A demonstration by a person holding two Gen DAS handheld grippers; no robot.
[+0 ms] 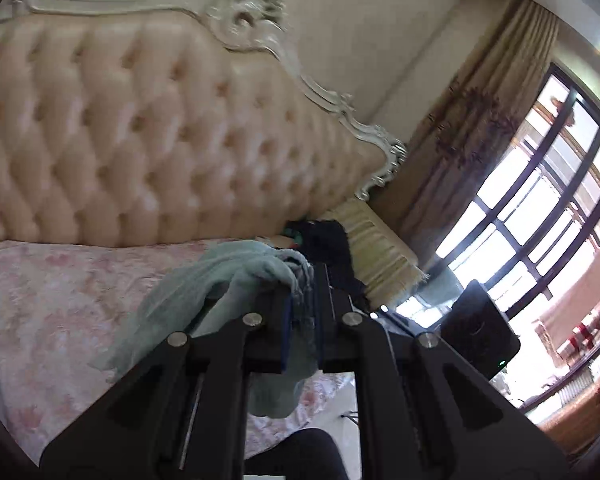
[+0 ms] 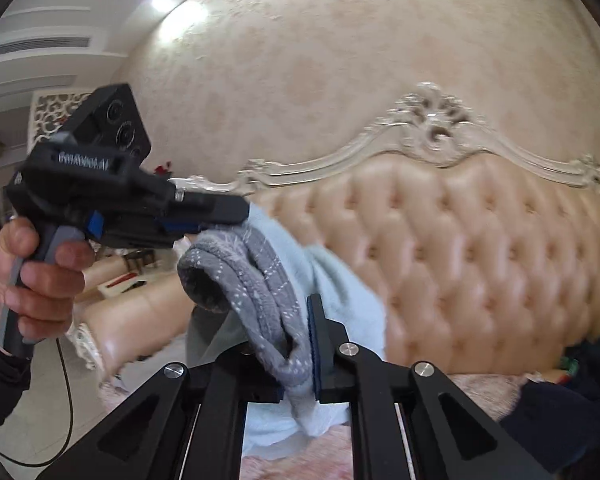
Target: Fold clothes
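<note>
Both the left gripper (image 1: 302,300) and right gripper (image 2: 300,344) have jaws clamped, held aloft.

Left gripper (image 1: 302,300) fingers (image 1: 283,322) pinch pale-green garment (image 1: 228,276).

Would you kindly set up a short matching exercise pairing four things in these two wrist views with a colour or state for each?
Things:
1. left hand-held gripper
2. headboard
3. garment trim
4. bedspread

Descriptions:
A. pink floral print
B. grey with white dashes
C. shut on the pale blue garment
D. tufted, peach-coloured

Pairs: 1-C, 2-D, 3-B, 4-A
</note>
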